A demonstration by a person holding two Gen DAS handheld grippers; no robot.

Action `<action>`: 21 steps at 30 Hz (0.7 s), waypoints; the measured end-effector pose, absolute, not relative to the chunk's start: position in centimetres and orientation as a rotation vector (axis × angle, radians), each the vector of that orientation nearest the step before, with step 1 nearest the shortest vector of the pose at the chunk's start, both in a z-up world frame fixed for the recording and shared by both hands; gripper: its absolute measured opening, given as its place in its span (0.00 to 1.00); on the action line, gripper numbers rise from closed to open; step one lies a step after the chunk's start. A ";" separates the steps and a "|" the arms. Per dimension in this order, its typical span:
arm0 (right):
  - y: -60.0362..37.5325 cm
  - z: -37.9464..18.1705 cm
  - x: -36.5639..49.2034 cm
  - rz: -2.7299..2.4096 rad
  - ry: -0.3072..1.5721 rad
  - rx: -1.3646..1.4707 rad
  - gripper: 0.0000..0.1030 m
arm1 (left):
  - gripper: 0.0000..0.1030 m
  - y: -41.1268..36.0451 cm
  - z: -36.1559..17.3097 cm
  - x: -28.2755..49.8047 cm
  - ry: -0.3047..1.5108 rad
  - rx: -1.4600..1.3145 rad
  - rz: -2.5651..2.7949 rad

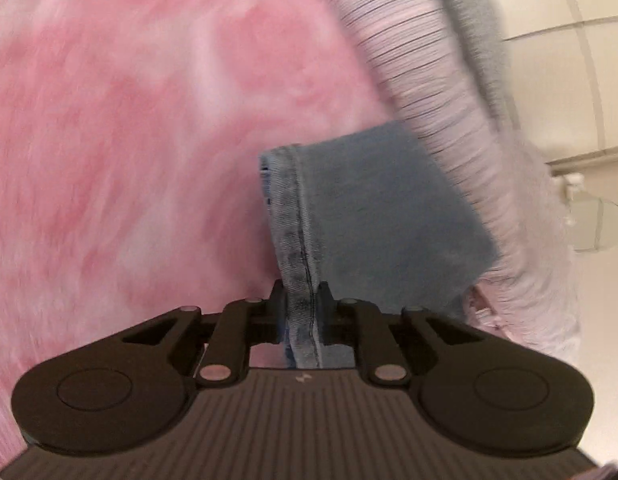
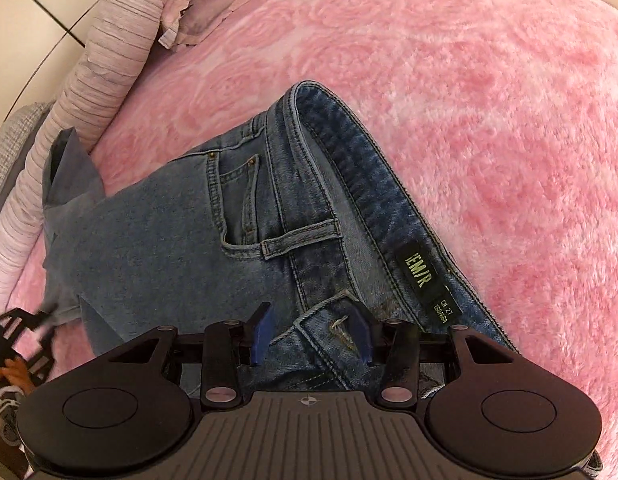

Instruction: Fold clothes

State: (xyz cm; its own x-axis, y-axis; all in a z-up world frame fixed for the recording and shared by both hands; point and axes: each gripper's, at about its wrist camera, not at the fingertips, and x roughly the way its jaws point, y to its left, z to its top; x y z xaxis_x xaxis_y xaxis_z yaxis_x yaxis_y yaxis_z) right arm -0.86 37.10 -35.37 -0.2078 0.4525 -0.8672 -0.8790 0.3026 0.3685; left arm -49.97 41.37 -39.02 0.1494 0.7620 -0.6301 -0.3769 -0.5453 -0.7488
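Pink fluffy blanket (image 2: 489,100) over the whole bed, with a ribbed pale pillow (image 2: 97,68) along its edge and tiled floor past that. Jeans (image 2: 169,248) lying on the blanket beside the pillow, waistband toward the right gripper (image 2: 311,334), legs running off toward the pillow.

Progress-wise: looks early to middling. Legs apparently laid one on the other, but no cross fold yet, full length still out. Left gripper (image 1: 303,306) pinched nearly closed on a hem (image 1: 299,240) of the jeans, cloth clamped right between the pads and lifted off the blanket. Right gripper spread fairly wide around the buttonhole flap at the waistband; pads either side of the denim, can't tell if really pressing or just straddling it.

Probably left to do: bring hem up toward waistband, then fold again, plus whatever other clothes are around (none in view).

Hard to make out: left view smeared with motion blur, blanket texture gone. Jeans' lower part hidden under the right gripper's body. Hand at the corner below the pillow mostly cut off.
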 end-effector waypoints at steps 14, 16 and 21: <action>38.3 -33.4 -1.4 1.274 1.246 -0.475 0.45 | 0.05 34.2 -3.8 -63.6 -0.561 -0.653 1.730; 38.6 -32.8 -1.9 1.284 1.241 -0.473 0.45 | 0.05 34.7 -0.6 -63.5 -0.560 -0.581 1.763; 39.4 -32.0 -3.1 1.299 1.237 -0.461 0.45 | 0.11 39.1 -0.5 -65.3 -0.485 -0.548 2.081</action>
